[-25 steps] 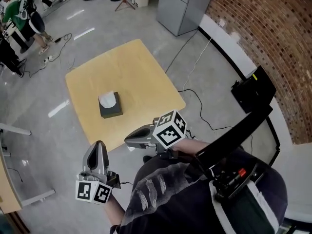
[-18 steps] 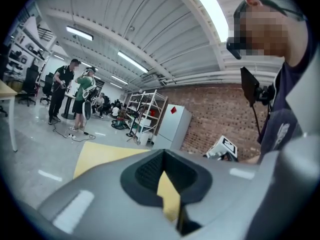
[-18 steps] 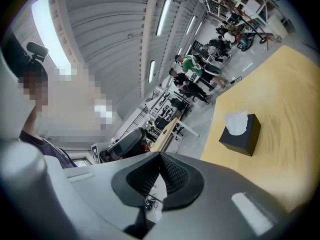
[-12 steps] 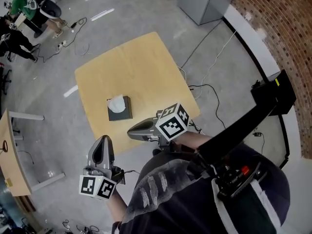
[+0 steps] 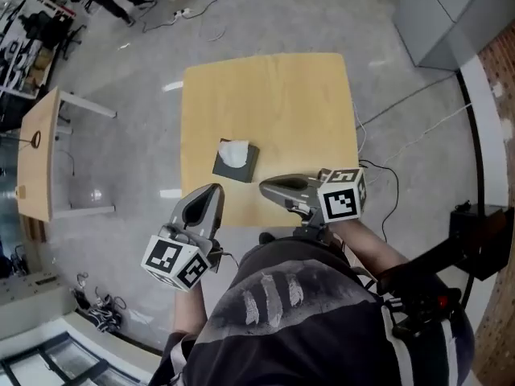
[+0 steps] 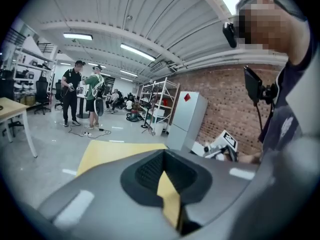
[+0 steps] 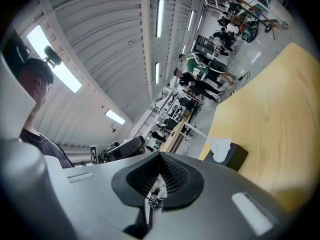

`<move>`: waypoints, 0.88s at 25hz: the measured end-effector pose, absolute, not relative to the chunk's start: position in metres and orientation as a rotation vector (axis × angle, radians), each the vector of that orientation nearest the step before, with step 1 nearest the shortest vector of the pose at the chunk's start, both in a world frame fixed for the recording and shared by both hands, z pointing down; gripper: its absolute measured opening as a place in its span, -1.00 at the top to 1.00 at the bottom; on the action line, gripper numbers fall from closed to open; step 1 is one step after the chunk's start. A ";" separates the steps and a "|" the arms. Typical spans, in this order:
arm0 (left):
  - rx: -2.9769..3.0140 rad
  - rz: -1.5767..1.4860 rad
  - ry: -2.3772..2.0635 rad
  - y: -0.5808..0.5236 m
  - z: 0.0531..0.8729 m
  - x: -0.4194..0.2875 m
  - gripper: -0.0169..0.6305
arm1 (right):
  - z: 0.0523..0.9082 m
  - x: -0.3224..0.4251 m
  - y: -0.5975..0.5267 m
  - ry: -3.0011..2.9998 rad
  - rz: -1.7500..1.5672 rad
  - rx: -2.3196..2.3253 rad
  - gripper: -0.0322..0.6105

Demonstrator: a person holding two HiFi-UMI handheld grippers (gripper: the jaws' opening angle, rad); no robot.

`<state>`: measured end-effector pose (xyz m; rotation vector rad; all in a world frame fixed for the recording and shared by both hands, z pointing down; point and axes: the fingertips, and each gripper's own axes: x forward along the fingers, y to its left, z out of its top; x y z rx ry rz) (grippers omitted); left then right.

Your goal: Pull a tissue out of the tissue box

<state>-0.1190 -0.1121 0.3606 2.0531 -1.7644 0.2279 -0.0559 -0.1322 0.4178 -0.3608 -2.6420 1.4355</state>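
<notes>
- Head view: the box (image 5: 236,162), its tissue (image 5: 234,152) sticking up, sits near the table's (image 5: 273,95) near edge, apart from both grippers.
- Right gripper (image 7: 152,195) view: jaws clenched, empty; box ahead.
- Left gripper (image 6: 169,186) view: jaws together, empty; table ahead.

The head view shows two tables: one yellow square table (image 5: 265,95) in the middle and one paler table (image 5: 39,163) at the left edge. There is one tissue box (image 5: 236,162), with one tissue (image 5: 234,153) at its top. In the lower half are two grippers, the left gripper (image 5: 211,191) and the right gripper (image 5: 265,188), and two marker cubes, the left cube (image 5: 177,261) and the right cube (image 5: 341,195). At the upper right is one grey cabinet (image 5: 442,14). At the left of the left gripper view two persons stand close together, one person in black (image 6: 72,91) and one person in green (image 6: 93,94).
</notes>
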 end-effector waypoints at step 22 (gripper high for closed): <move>1.871 0.414 -1.829 -0.122 0.419 -0.161 0.94 | 0.476 -0.083 -0.164 -2.577 1.288 -0.380 0.90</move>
